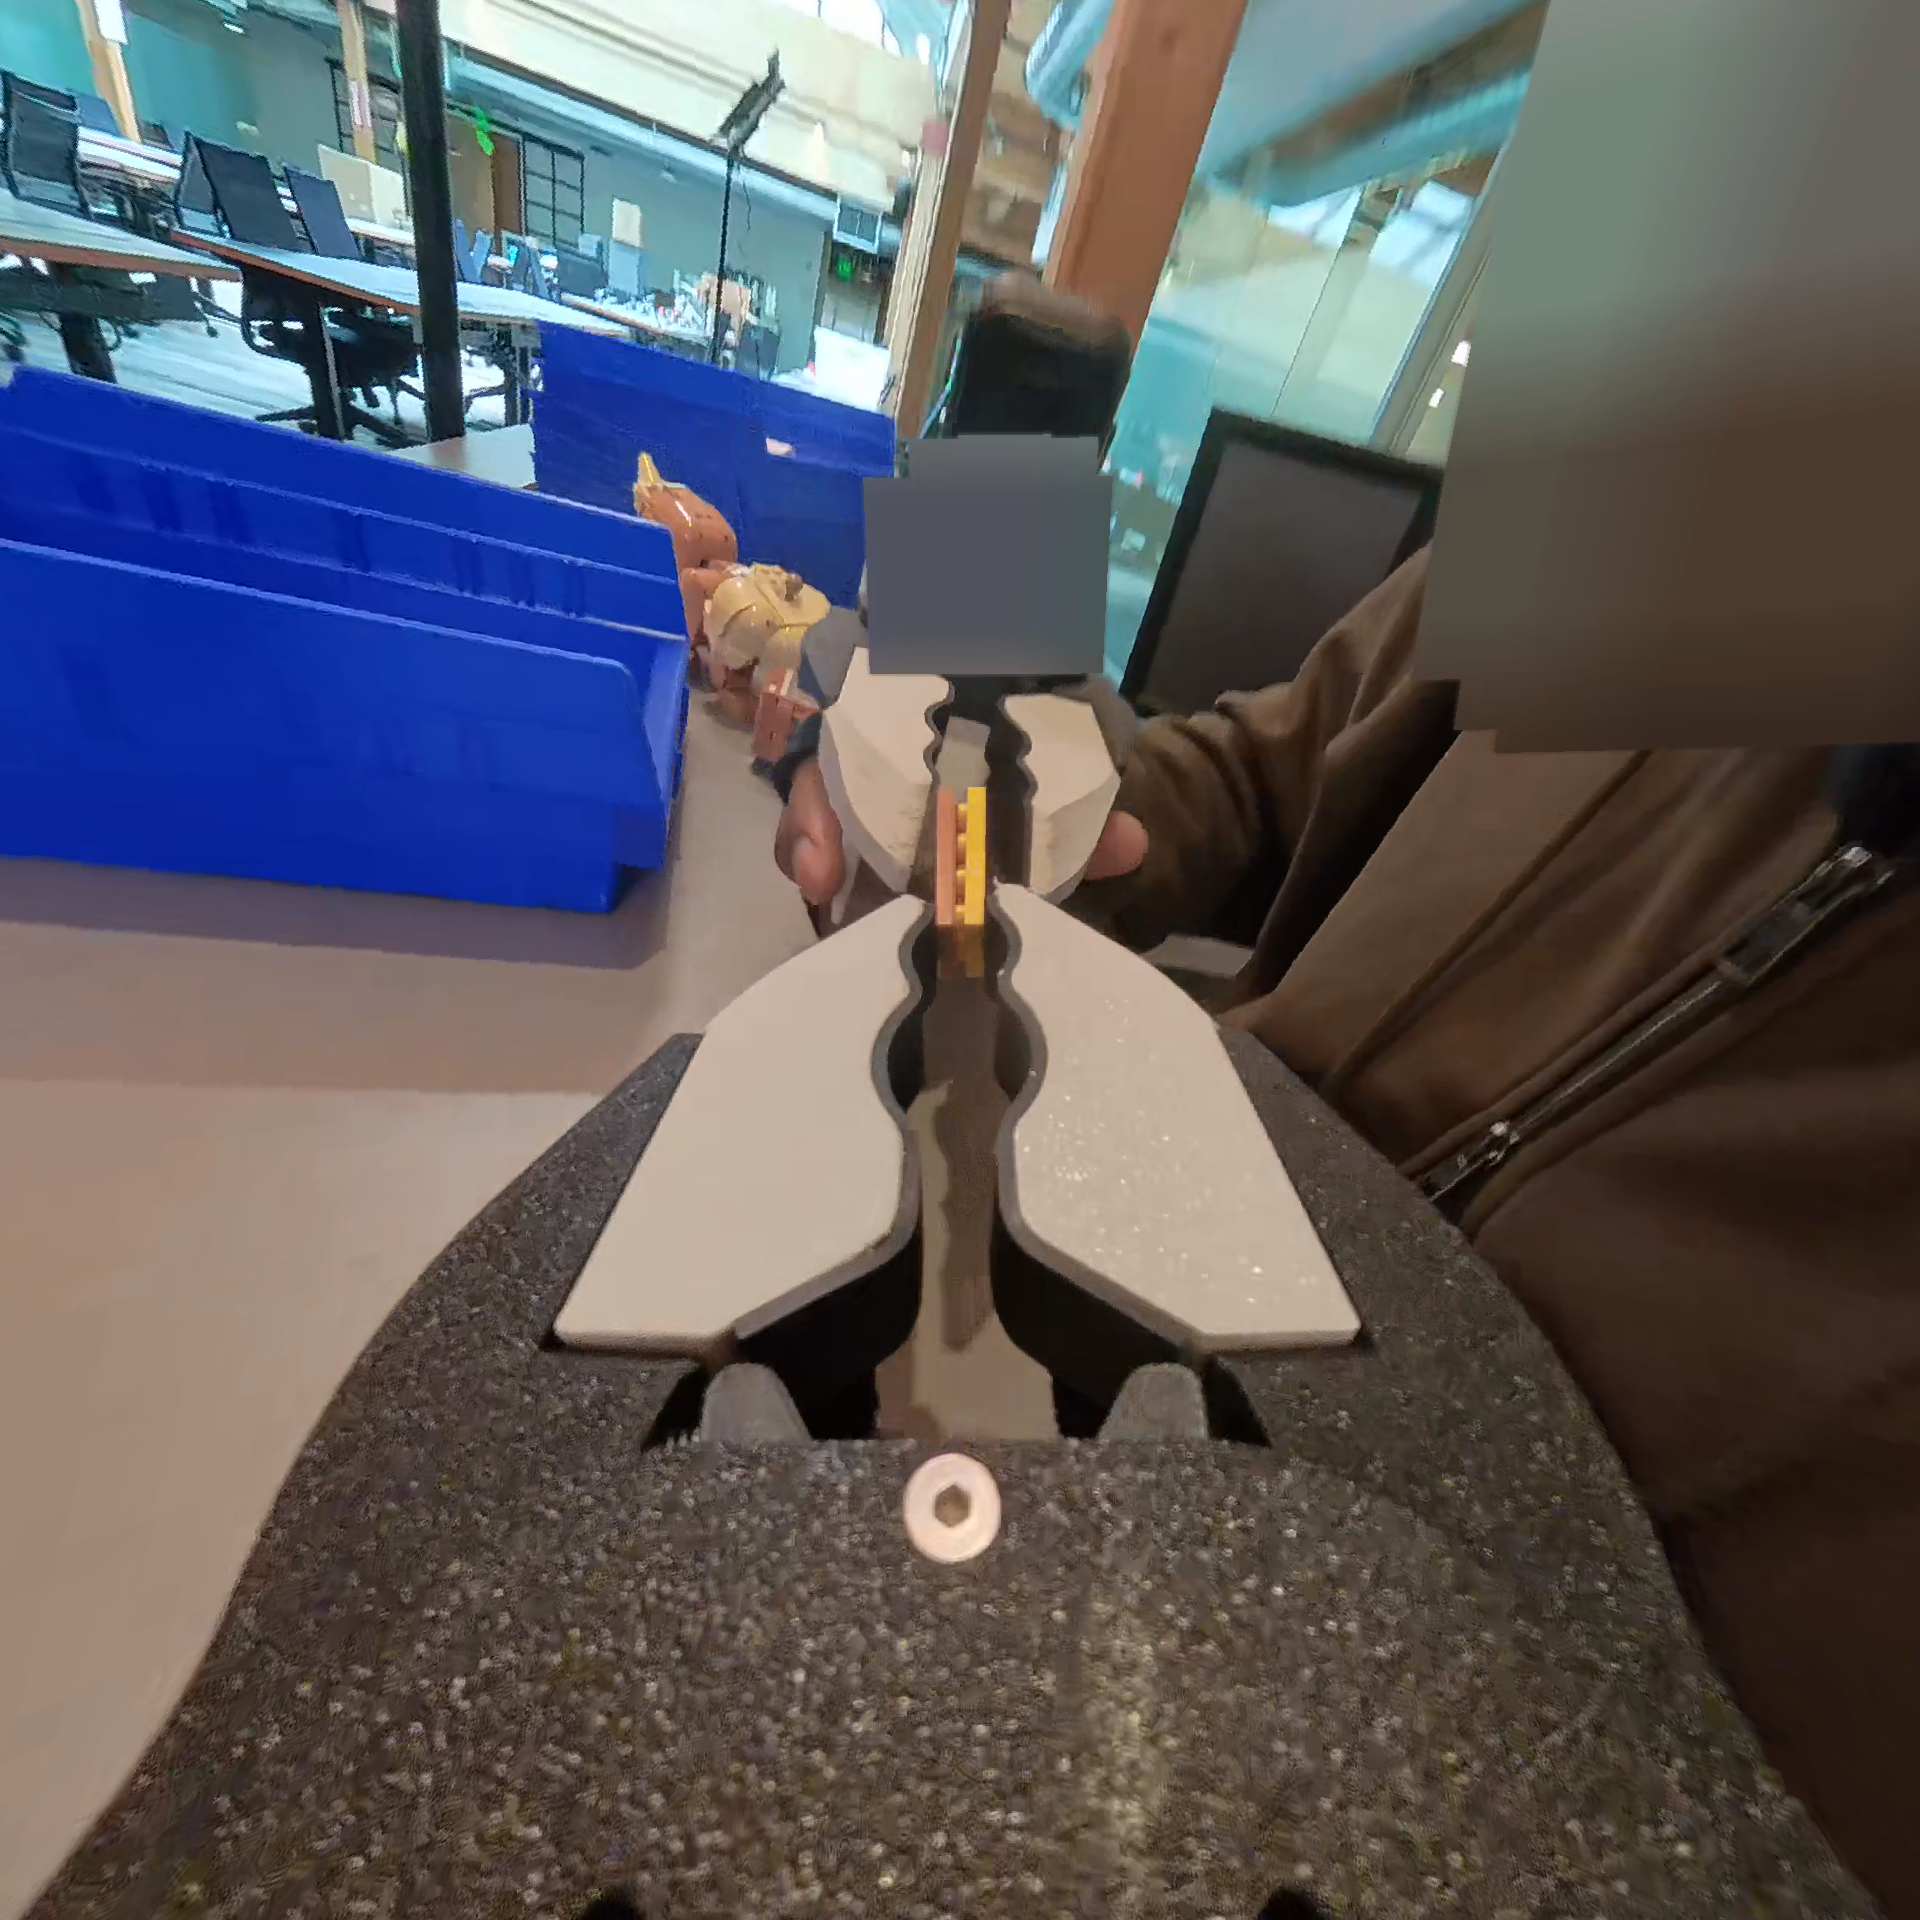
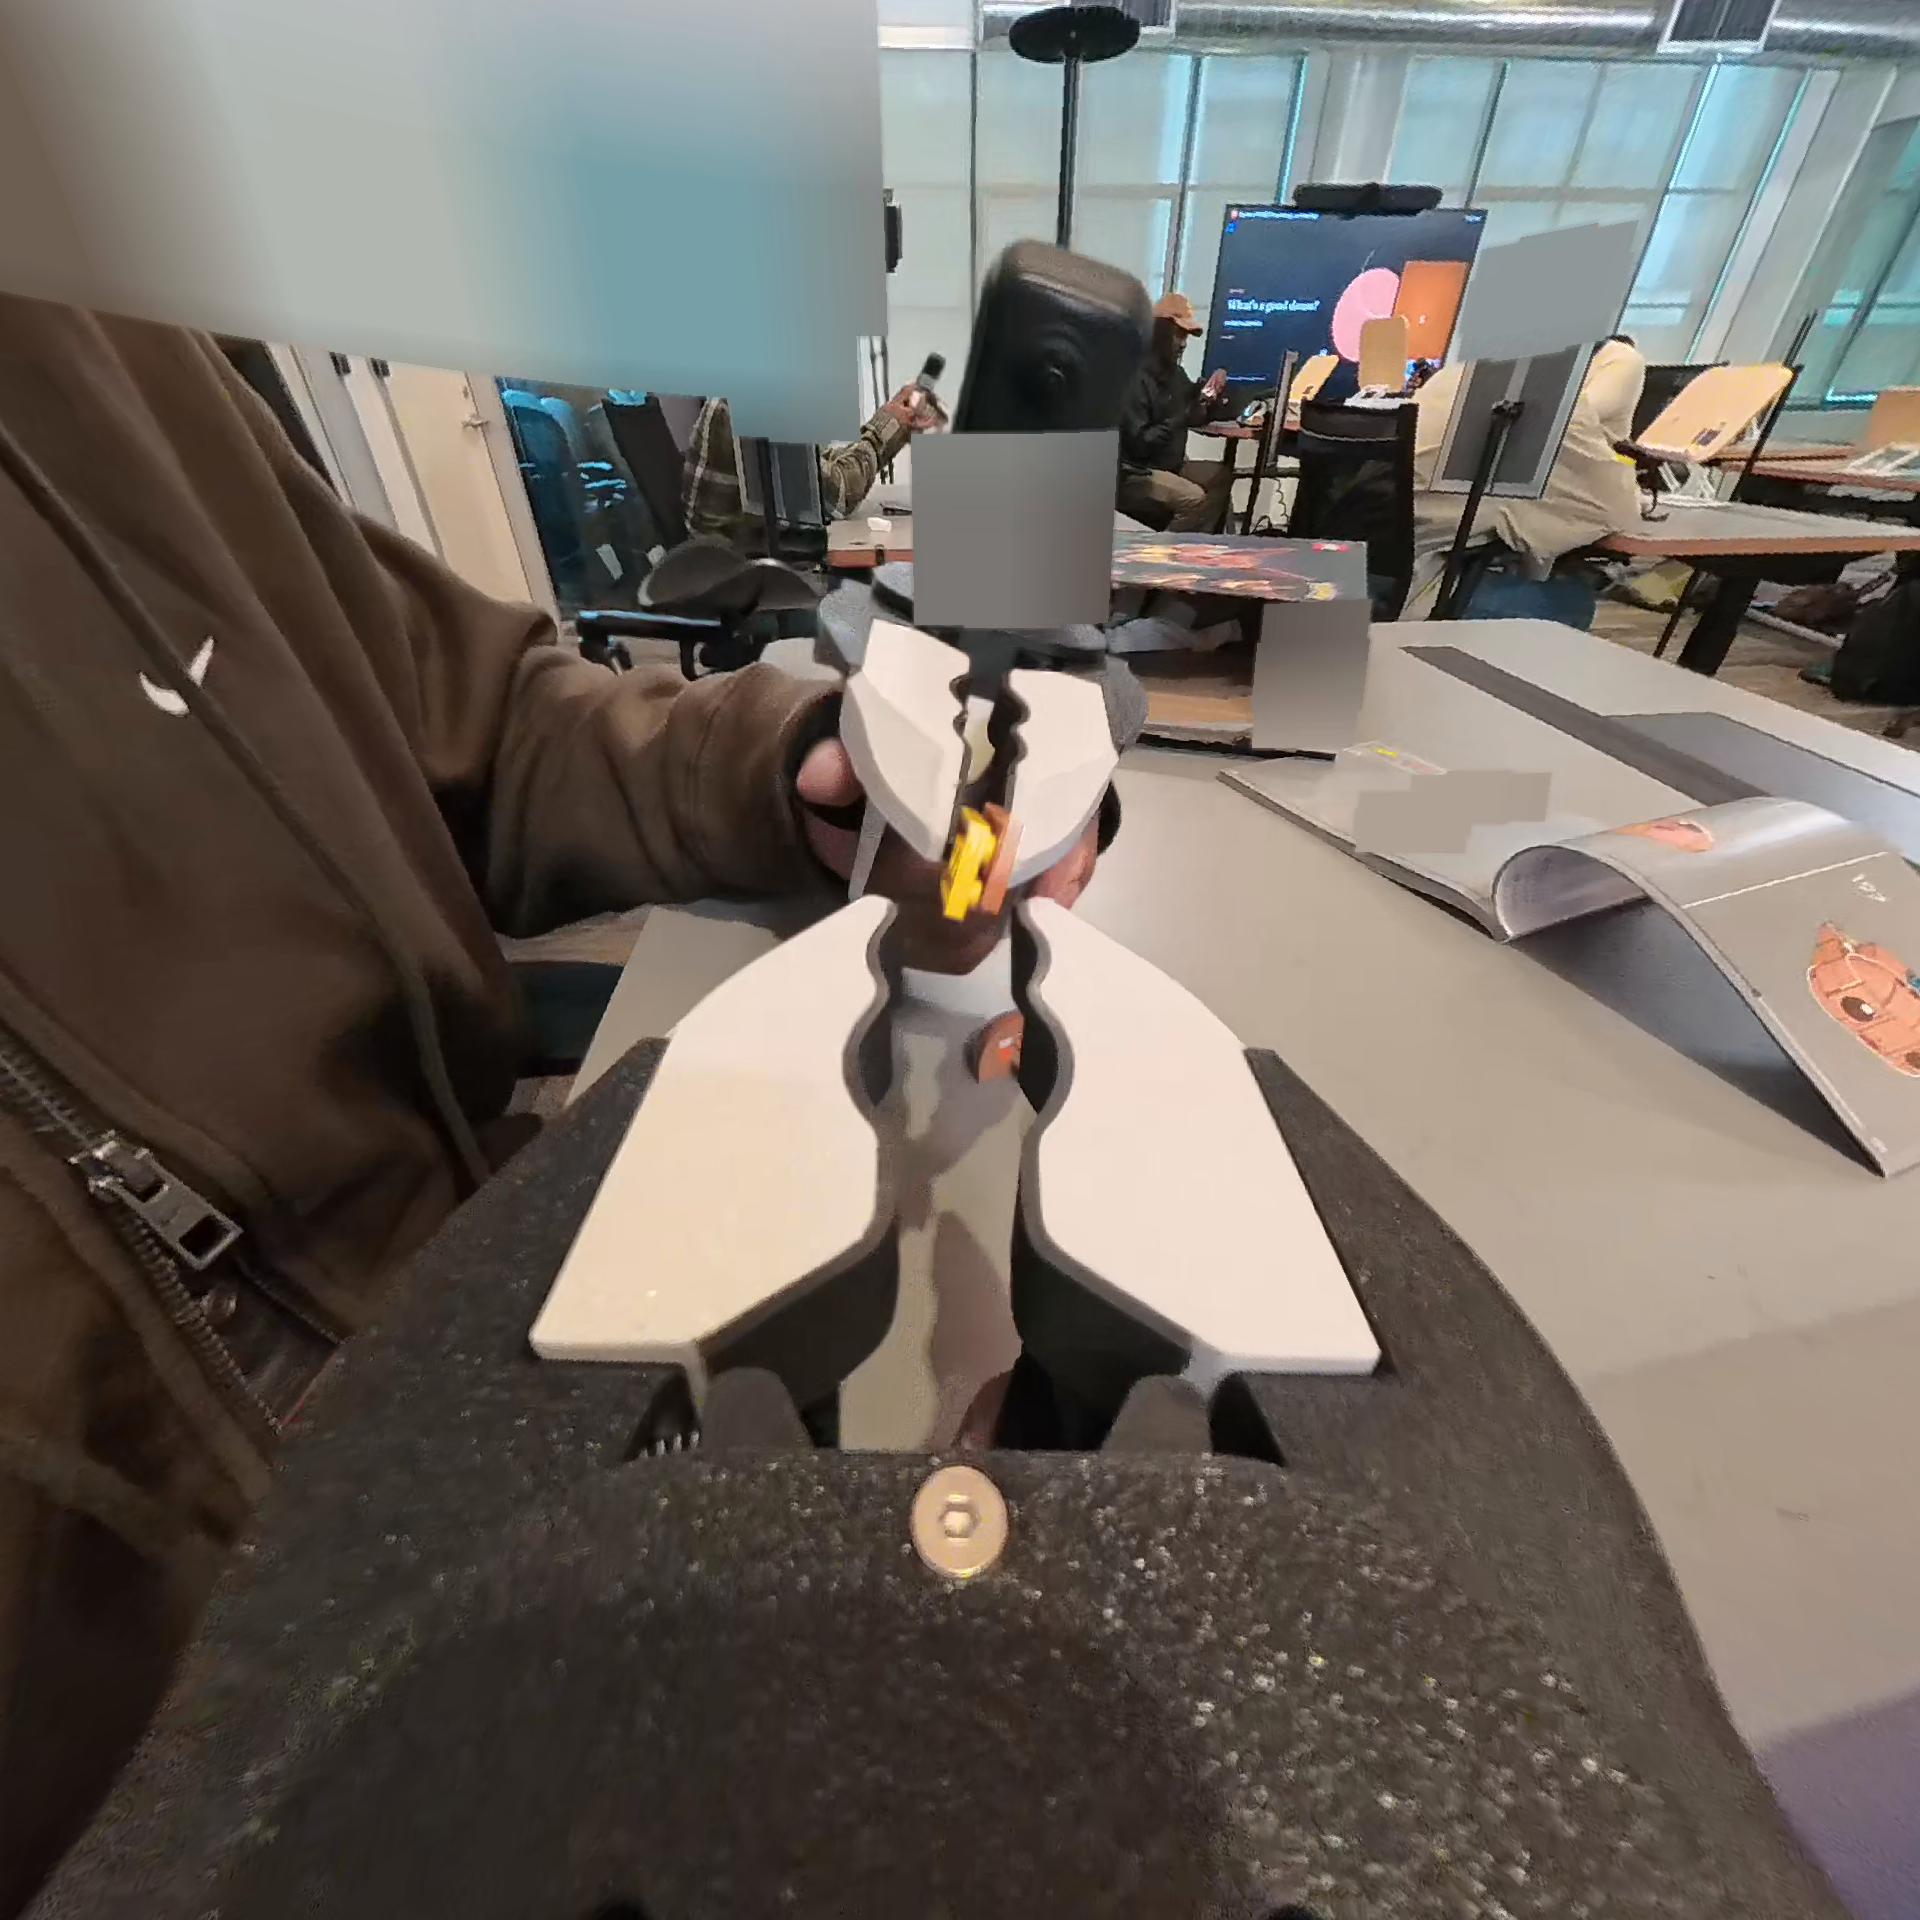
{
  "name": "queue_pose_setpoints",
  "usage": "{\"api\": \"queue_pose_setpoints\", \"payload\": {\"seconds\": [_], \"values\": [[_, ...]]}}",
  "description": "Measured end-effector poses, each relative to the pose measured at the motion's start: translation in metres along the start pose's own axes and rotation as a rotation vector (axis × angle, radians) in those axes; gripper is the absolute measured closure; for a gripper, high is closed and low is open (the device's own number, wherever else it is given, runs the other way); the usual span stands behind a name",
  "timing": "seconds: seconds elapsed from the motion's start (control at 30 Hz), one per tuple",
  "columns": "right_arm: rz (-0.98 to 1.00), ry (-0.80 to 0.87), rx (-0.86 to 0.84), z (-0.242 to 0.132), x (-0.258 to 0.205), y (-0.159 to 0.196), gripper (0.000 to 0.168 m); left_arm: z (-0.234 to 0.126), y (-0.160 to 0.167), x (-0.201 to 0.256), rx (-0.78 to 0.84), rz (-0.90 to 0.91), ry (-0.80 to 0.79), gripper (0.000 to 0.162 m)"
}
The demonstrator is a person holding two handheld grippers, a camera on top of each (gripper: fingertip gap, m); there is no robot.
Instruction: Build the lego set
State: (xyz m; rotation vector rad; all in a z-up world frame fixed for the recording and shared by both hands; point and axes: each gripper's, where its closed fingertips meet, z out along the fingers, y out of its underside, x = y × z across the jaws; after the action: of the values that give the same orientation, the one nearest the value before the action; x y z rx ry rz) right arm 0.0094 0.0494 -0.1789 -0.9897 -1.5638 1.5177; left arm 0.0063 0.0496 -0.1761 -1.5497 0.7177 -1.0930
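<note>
Status at the moment observed:

1. Left gripper (image 1: 956, 920): the jaws were closed almost fully on a plate pair (image 1: 961, 857), a yellow studded plate pressed flat against a tan one. The pair was held at one end and projected forward past the fingertips, clear of the table (image 2: 1455, 1195).

2. Right gripper (image 2: 961, 920): the jaws stood partly open with nothing between them. This gripper faced the left one tip to tip. The free end of the plate pair lay just beyond its fingertips, lined up with the gap. Whether either finger touched the plates could not be determined.

3. Partly built model (image 1: 743, 613): a brown and tan body stood on the table beside the blue bins (image 1: 312, 675), well apart from both grippers. Several sections were already joined. How close it was to complete could not be judged from either view.

4. Instruction booklet (image 2: 1662, 894): it lay open on the table to the right, with the upper page curling.

5. Loose round brown piece (image 2: 1003, 1055): it rested on the table below the right gripper and was not yet fitted.

Assessment: the build appeared to be in mid-course. The two plates looked already mated. The remaining work probably consisted of seating this pair on the model, adding the loose piece, and completing any later steps in the booklet.
</note>
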Motion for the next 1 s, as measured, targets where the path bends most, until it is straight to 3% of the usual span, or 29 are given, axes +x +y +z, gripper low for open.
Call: {"api": "queue_pose_setpoints", "payload": {"seconds": [0.17, 0.27, 0.37, 0.53, 0.7, 1.0], "values": [[0.04, 0.013, 0.03, 0.009, 0.018, -0.024, 0.138, -0.009, -0.033, -0.012, 0.097, -0.104, 0.039, 0.154], [0.01, 0.084, 0.03, 0.022, 0.042, -0.044, 0.133, -0.017, -0.056, -0.031, 0.097, -0.06, 0.017, 0.154], [-0.042, 0.221, 0.043, 0.033, 0.078, -0.054, 0.128, -0.028, -0.061, -0.059, 0.069, 0.069, -0.047, 0.154], [-0.055, 0.337, 0.104, 0.047, 0.105, -0.042, 0.113, -0.055, -0.058, -0.076, 0.157, 0.05, -0.094, 0.154], [-0.024, 0.271, 0.143, 0.049, 0.098, -0.023, 0.128, -0.057, -0.04, -0.08, 0.117, 0.032, -0.096, 0.154], [0.088, 0.091, 0.166, 0.043, 0.085, -0.009, 0.146, -0.047, -0.018, -0.072, 0.068, -0.062, 0.048, 0.154]]}}
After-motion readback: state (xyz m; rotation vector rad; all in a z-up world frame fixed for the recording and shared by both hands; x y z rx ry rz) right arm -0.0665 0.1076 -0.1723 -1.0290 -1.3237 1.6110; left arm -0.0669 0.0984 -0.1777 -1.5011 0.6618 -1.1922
